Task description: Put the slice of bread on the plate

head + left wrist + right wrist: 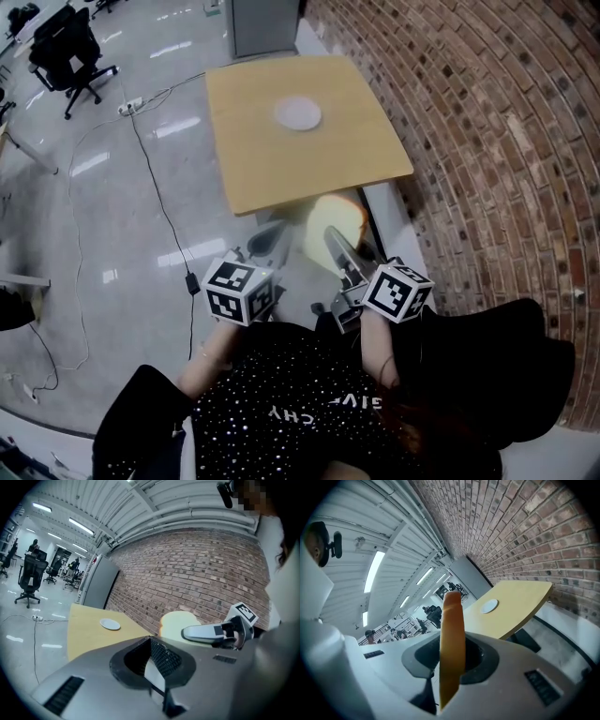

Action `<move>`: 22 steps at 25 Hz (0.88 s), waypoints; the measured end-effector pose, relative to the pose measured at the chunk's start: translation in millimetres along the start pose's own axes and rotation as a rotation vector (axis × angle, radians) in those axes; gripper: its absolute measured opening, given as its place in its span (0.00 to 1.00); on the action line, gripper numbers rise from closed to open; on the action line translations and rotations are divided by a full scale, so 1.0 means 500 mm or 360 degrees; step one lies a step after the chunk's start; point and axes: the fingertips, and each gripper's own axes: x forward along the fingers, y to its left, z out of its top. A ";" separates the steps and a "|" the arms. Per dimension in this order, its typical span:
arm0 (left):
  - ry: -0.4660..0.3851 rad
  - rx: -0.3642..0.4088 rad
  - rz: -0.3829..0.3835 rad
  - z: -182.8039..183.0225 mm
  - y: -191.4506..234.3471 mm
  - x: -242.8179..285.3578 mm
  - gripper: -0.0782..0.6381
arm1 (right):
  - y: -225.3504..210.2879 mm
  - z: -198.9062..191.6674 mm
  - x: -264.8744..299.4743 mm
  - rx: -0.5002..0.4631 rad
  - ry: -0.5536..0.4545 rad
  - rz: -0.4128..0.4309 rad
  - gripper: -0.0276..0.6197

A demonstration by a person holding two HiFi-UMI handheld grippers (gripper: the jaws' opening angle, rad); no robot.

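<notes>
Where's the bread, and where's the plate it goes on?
slice of bread (pixel 336 217): head view, on its flat pale face.
plate (pixel 297 113): head view, on its bare white middle.

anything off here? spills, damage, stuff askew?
Nothing stands out. The bread slice looks whole and stands on edge in the right gripper, not yet over the table. The plate lies flat and empty on the table. No spill shows on it.
</notes>
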 end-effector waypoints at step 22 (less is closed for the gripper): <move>0.0050 0.0043 -0.0041 0.045 0.166 0.024 0.12 | 0.011 0.005 0.158 0.0049 -0.0048 -0.0060 0.19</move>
